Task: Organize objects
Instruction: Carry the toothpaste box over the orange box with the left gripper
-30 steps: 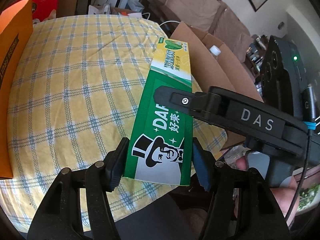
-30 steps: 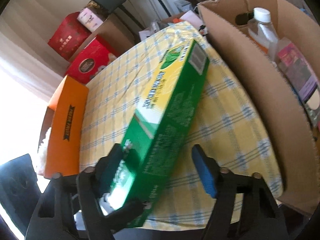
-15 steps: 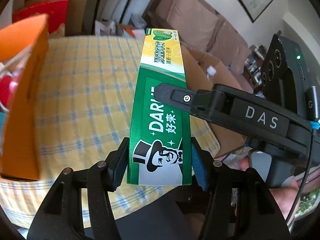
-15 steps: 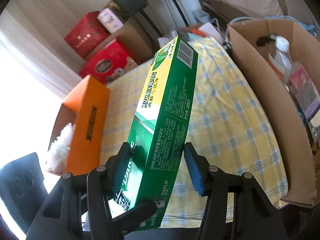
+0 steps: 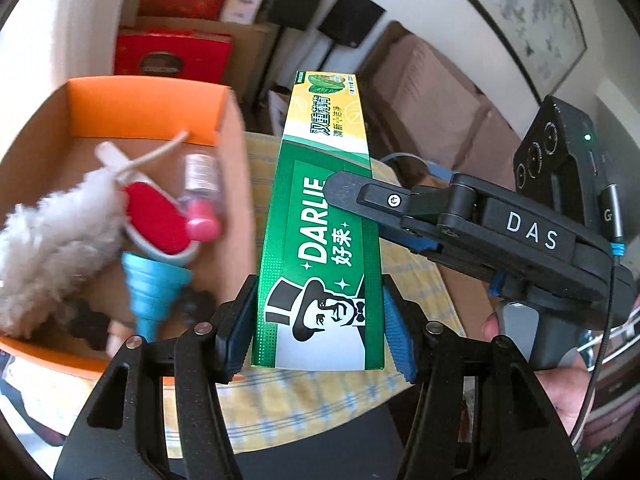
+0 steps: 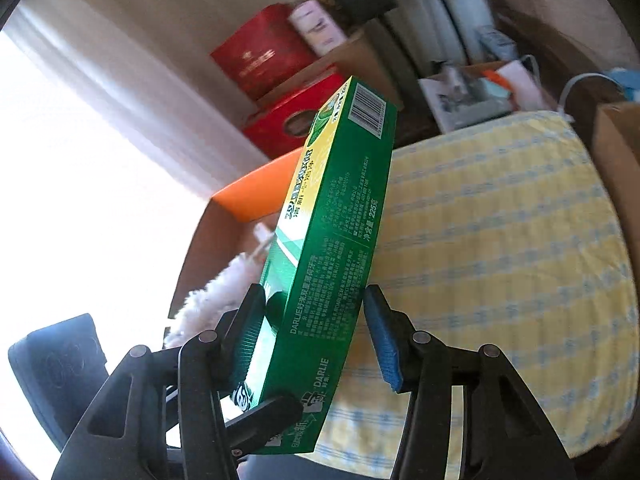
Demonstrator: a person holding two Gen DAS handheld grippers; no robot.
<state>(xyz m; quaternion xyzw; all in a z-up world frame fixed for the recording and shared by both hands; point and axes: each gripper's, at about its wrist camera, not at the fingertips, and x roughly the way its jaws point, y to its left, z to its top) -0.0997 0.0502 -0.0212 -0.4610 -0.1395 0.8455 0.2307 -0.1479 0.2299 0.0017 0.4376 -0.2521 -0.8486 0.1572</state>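
A long green and yellow Darlie toothpaste box (image 5: 324,240) is held in the air by both grippers. My left gripper (image 5: 318,332) is shut on its near end, across the wide face. My right gripper (image 6: 316,332) is shut on the same box (image 6: 340,248) across its thin sides and shows in the left wrist view (image 5: 420,216) reaching in from the right. An open orange box (image 5: 152,104) lies to the left of the toothpaste box. It holds a white fluffy duster (image 5: 56,232), a small pink-capped bottle (image 5: 200,196), a red brush and a blue funnel.
A table with a yellow checked cloth (image 6: 500,248) lies below. A brown cardboard box (image 6: 616,160) stands at its right edge. Red gift boxes (image 5: 172,56) and a brown sofa (image 5: 432,96) are behind the table.
Both grippers have lifted the toothpaste box off the table and carried it left toward the orange box, whose inside now shows. The right gripper has closed onto the box.
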